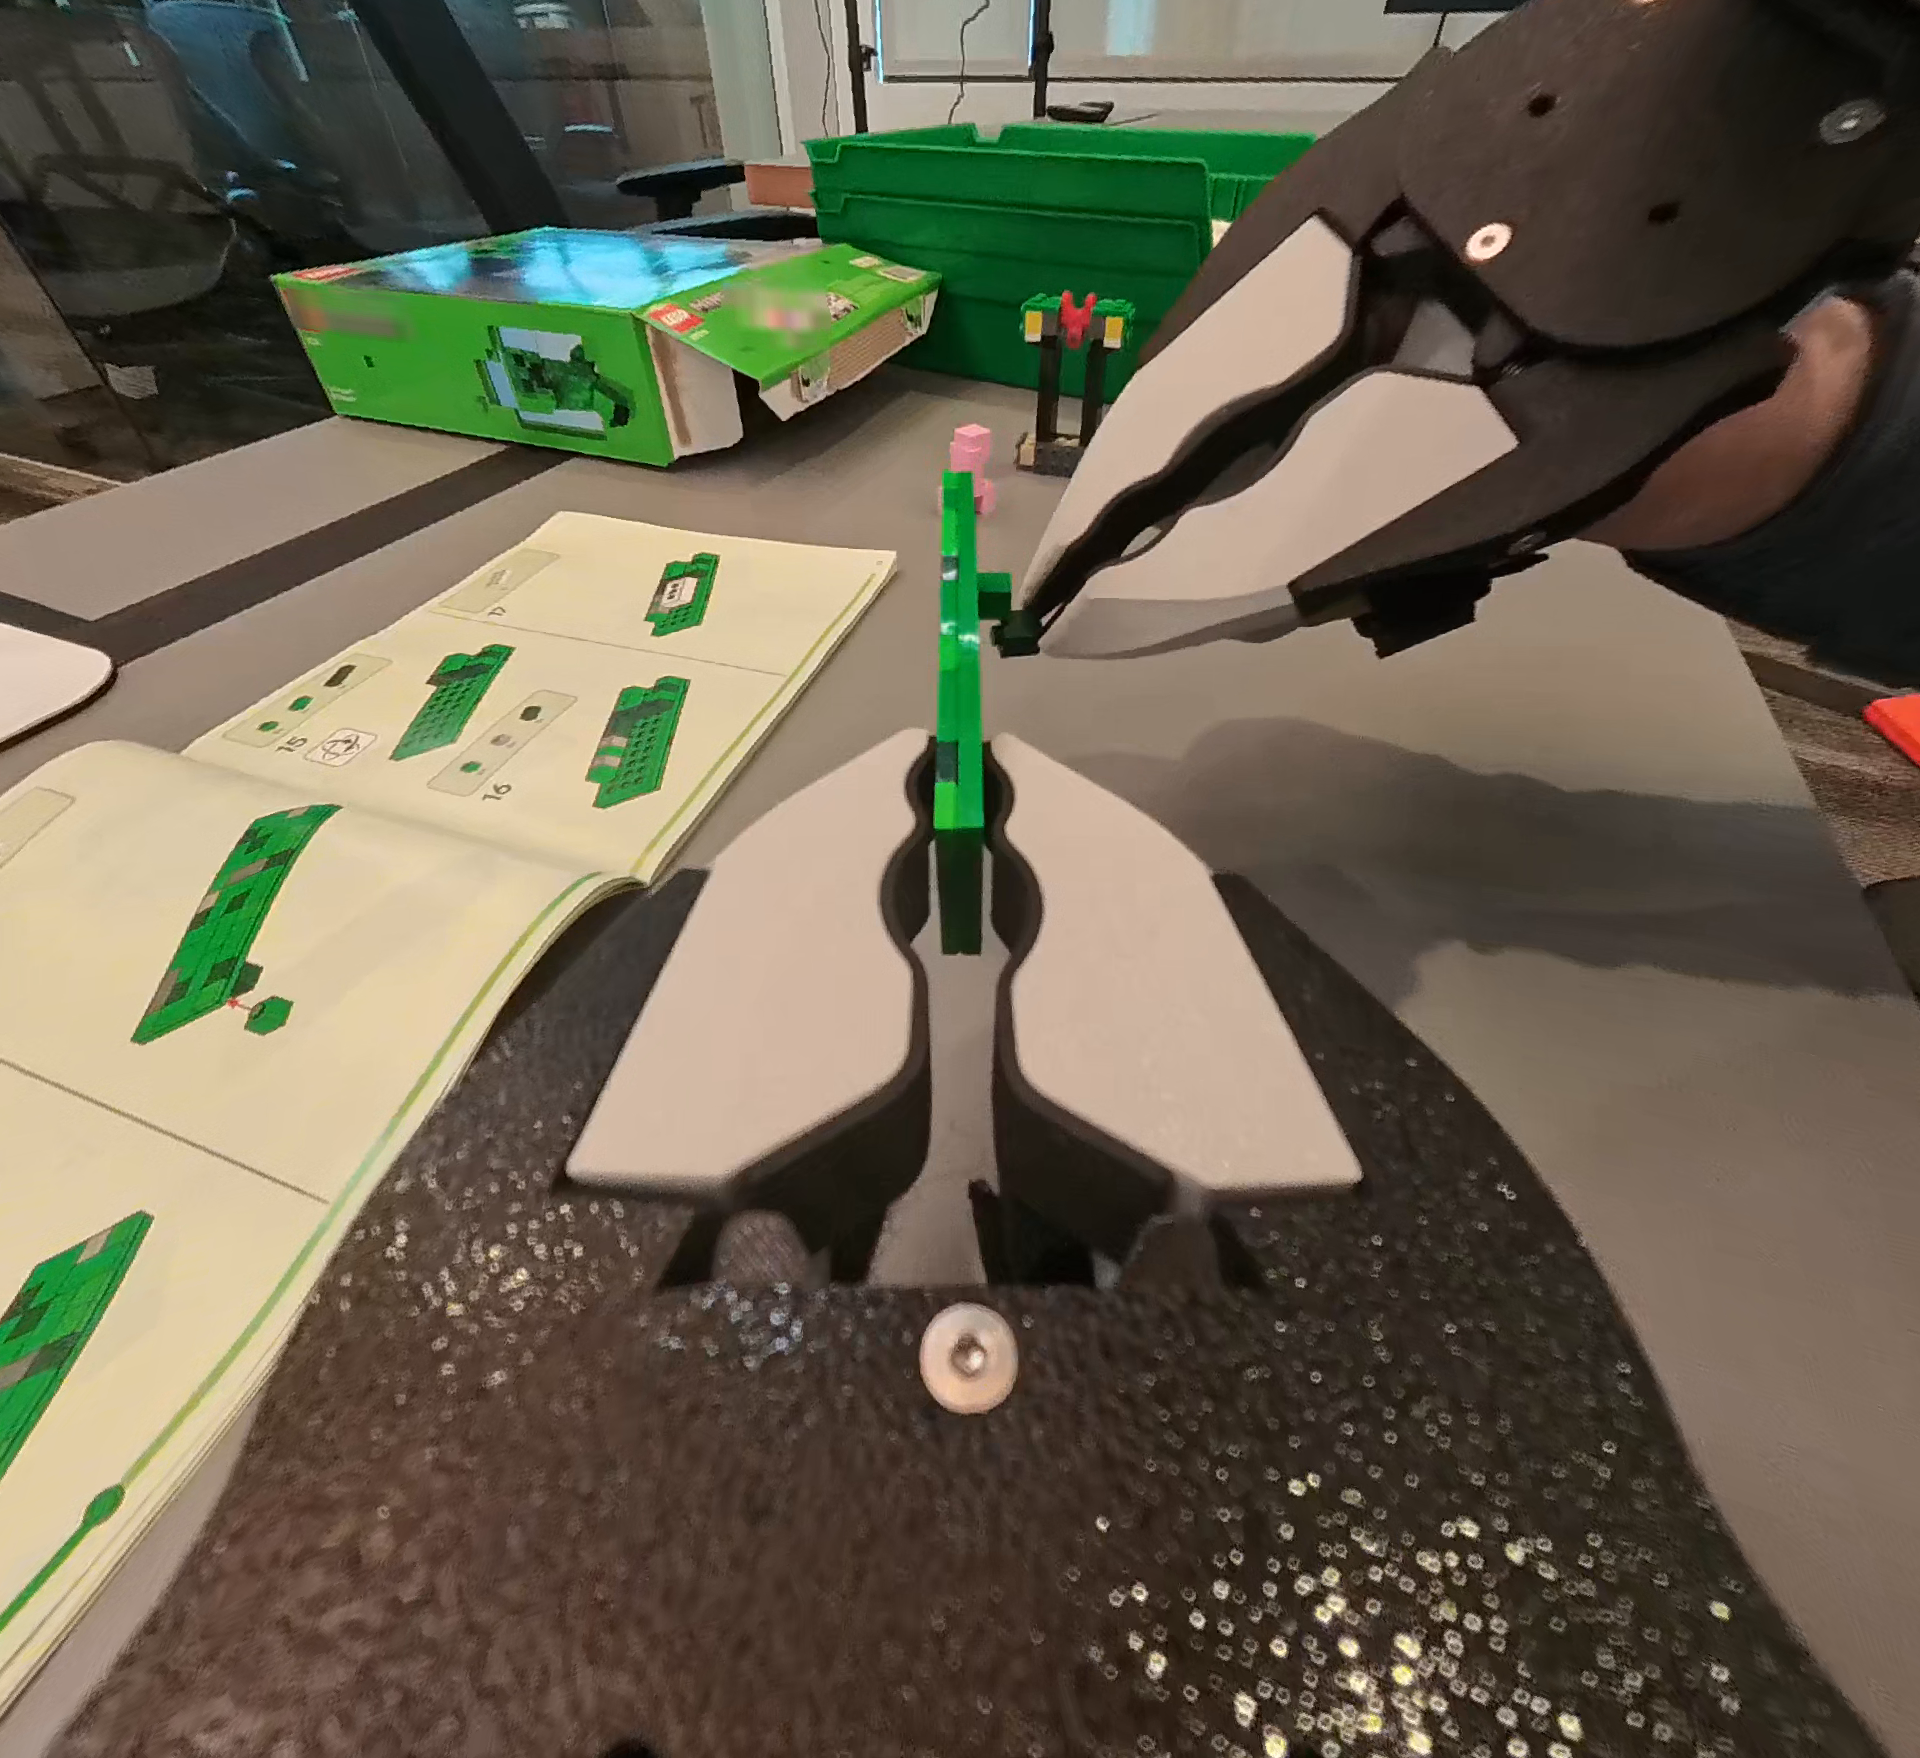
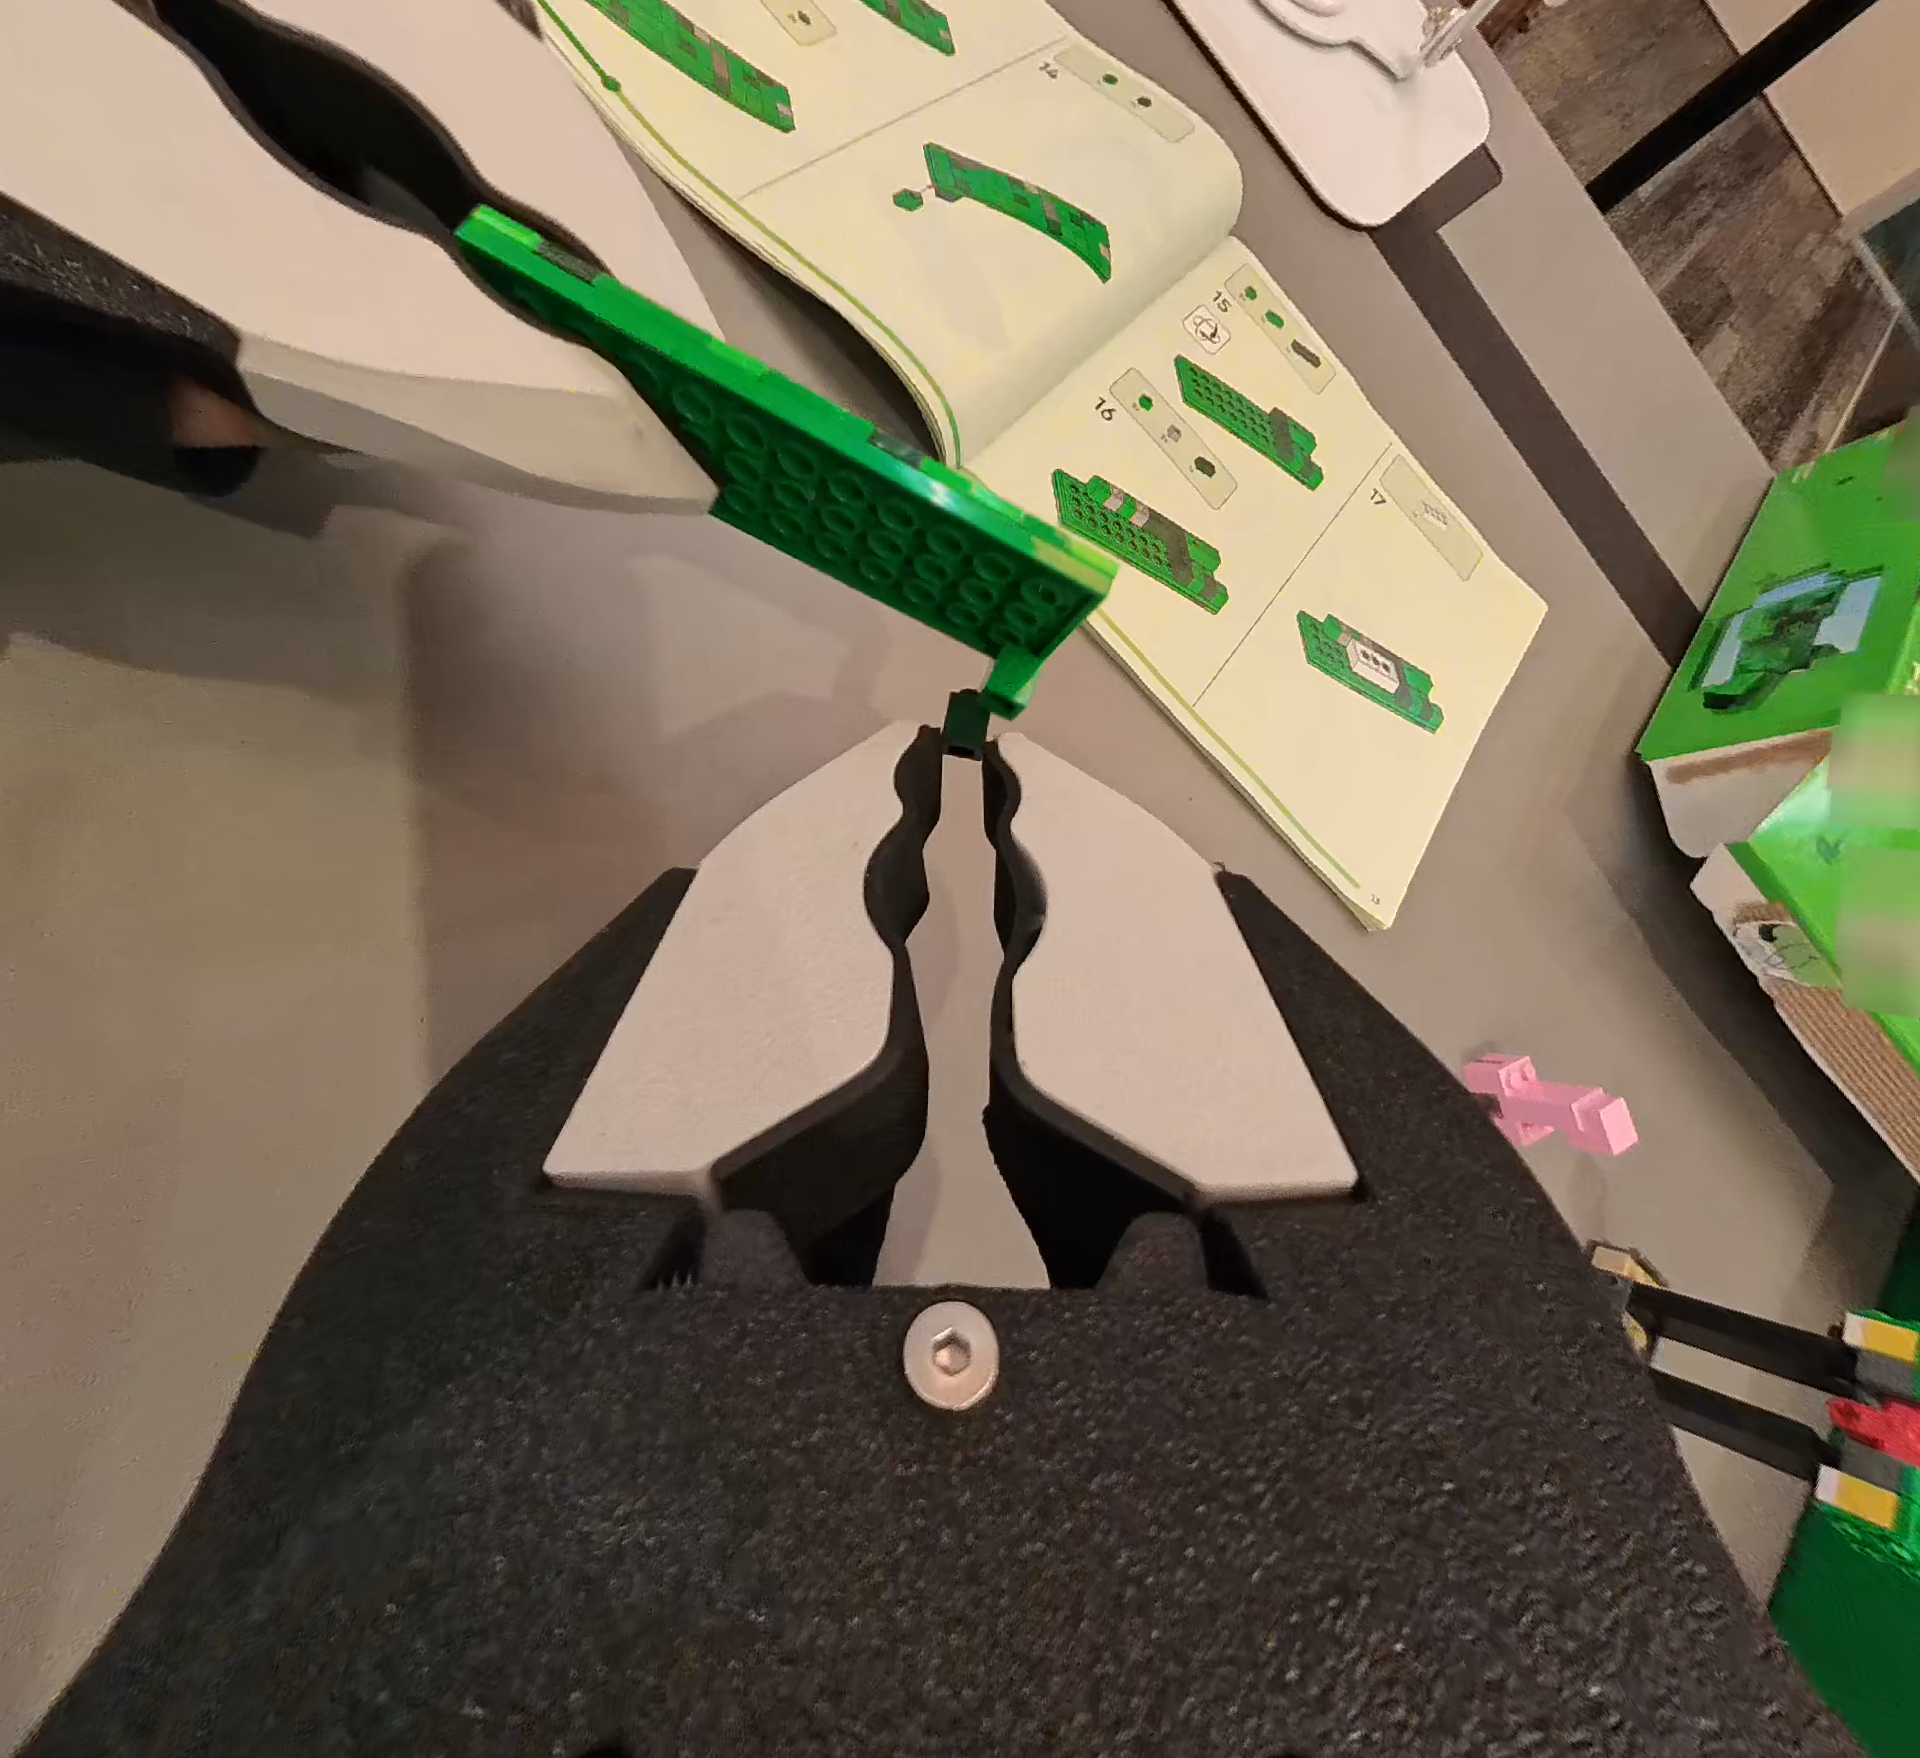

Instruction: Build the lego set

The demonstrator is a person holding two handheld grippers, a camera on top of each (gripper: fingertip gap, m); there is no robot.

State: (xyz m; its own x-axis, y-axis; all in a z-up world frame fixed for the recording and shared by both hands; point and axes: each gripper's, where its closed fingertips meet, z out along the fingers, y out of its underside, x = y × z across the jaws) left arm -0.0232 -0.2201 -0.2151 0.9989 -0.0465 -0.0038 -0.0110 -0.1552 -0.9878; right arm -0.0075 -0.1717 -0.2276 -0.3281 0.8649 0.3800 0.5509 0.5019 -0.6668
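Left gripper [image 1: 961,773] fingers pinch one end of the big green plate [image 2: 883,503], holding it up on its edge over the grey worktop [image 1: 1403,773]. Behind lie the open instruction booklet [image 1: 540,721] and the green box [image 1: 582,337]. Right gripper [image 2: 961,752] fingers pinch a tiny dark green brick [image 2: 964,726], touching a small bright green brick [image 2: 1013,674] on the plate's far corner. It looks like the tiny brick is going on now. Next, push it straight until it clicks.

Right gripper [image 2: 961,752] pinching our small dark green brick [image 2: 963,723].
We've got it touching the light tab under the green plate [image 2: 883,513]; left gripper [image 2: 457,254] clamps that plate.
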